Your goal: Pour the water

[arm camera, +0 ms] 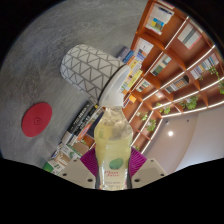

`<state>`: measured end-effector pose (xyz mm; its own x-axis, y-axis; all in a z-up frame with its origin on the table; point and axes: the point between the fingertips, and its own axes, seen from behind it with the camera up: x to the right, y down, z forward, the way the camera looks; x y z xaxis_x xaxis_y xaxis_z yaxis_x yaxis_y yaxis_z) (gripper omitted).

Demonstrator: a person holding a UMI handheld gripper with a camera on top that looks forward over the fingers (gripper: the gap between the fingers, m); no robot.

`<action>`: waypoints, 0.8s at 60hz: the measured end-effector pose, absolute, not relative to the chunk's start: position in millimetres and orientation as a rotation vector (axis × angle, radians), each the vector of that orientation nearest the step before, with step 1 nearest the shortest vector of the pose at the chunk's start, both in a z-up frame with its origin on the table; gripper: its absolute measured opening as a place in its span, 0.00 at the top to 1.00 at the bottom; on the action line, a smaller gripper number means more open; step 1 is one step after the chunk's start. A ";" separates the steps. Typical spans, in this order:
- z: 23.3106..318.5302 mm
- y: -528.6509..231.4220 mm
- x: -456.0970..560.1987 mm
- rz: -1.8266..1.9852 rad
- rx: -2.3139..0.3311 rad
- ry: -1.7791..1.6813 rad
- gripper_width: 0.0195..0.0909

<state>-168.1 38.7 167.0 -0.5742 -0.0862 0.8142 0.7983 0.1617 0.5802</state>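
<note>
The tongs [113,168] clamp a bottle [113,145] held aloft and tilted; judging by this, pouring needs a receiving vessel, none visible.

views: 1 | mount: on the gripper [113,172], facing forward along its 2 fingers | tilt: strongly rolled, bookshelves [178,70] slanting at right, grey floor [40,50] far left | nearness: bottle [113,140] close up | overlap: none

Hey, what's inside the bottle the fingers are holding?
The clear bottle, clamped between the fingers, holds a pale yellow-green liquid filling most of the body below the neck. A label covers the lower part and the fingers hide its sides, so the bottom of the contents is not visible.
</note>
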 end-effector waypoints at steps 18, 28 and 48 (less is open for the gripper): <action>171.5 30.1 -163.7 -1.279 -0.919 -1.529 0.77; 167.4 23.4 -146.4 -0.803 -1.345 -1.180 0.77; 141.0 12.8 -146.9 0.166 -1.728 -0.440 0.77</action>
<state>-146.9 12.8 141.0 0.9161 0.3791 0.1307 0.1983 -0.1450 -0.9694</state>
